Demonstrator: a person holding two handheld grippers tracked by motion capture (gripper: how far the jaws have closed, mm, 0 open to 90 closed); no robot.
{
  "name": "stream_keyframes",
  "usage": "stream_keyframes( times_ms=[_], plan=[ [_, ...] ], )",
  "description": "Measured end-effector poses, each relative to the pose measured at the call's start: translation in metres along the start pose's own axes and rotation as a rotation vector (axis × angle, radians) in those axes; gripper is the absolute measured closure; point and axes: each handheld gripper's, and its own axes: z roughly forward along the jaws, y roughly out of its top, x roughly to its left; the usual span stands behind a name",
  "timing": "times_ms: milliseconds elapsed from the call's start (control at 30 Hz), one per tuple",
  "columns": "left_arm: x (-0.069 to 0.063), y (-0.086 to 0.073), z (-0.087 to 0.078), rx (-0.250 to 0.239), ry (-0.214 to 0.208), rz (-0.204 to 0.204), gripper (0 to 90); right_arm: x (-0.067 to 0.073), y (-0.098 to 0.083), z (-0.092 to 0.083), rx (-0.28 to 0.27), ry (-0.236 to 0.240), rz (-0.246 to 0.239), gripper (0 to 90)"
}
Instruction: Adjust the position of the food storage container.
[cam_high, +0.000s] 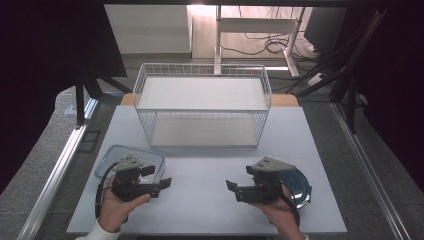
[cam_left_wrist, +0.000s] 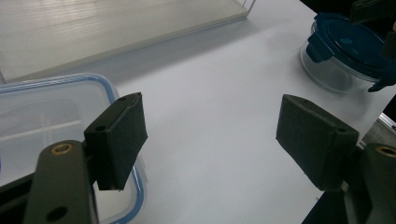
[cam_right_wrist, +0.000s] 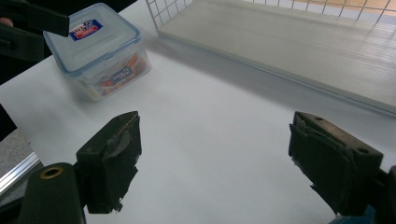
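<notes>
- Clear plastic, rimmed in pale blue, is being shown as the square lidded box (cam_high: 131, 161) near the front-left corner of the bench (cam_high: 210, 170), just behind and partly under the left tongs (cam_high: 159, 184).
- Dark blue lidding is being shown on the round container (cam_high: 299, 186) near the front-right corner, tucked just behind the right tongs (cam_high: 234, 188) and the hand holding them.
- Both pairs of tongs are being held with their jaws wide apart and nothing between them; they are being pointed inward at each other across bare bench.
- Each container is judged to lie beside its own tongs rather than ahead of them: the square box is nearer the left hand, the round one nearer the right, so a turn outward is likely being called for before any grasp.
- No clear long axis is being offered by either container.
- A white wire basket (cam_high: 202, 104) is being shown standing across the rear half of the bench, well apart from both containers.
- Printed labels on the square box (cam_right_wrist: 97, 50) are being revealed in the right gripper view, while the left gripper view is giving the latches of the round container (cam_left_wrist: 343, 51), which are being hidden by the hand from above.
</notes>
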Motion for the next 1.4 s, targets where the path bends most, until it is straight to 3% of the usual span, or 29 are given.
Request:
stream_keyframes(
  times_ms=[167, 200, 433, 567, 767, 933, 1300, 1400],
  plan=[
    [0.003, 0.000, -0.001, -0.002, -0.003, -0.010, 23.1, -0.003, 0.000, 0.000, -0.001, -0.008, 0.007, 17.1],
    [0.004, -0.001, -0.002, -0.002, 0.013, -0.009, 23.8, -0.003, 0.000, 0.001, 0.008, -0.004, 0.010, 17.1],
    [0.008, -0.001, -0.004, 0.001, 0.008, -0.008, 24.0, 0.003, 0.002, 0.008, 0.030, 0.008, -0.013, 17.0],
    [0.010, -0.003, -0.008, -0.008, 0.020, -0.017, 24.2, -0.001, 0.000, 0.009, 0.032, 0.004, 0.012, 17.2],
    [0.012, -0.001, -0.011, -0.014, 0.023, -0.008, 24.8, -0.003, -0.002, 0.006, 0.025, -0.005, 0.025, 17.9],
    [0.010, 0.001, -0.011, -0.018, 0.016, 0.030, 25.0, -0.005, -0.001, 0.003, 0.019, 0.008, 0.026, 19.2],
    [0.021, 0.008, -0.008, -0.022, 0.044, 0.025, 26.1, -0.018, 0.001, 0.004, 0.014, 0.007, 0.040, 19.7],
    [0.019, 0.011, -0.012, -0.030, 0.044, 0.059, 27.5, -0.017, -0.001, 0.003, 0.020, 0.006, 0.040, 20.1]
  ],
)
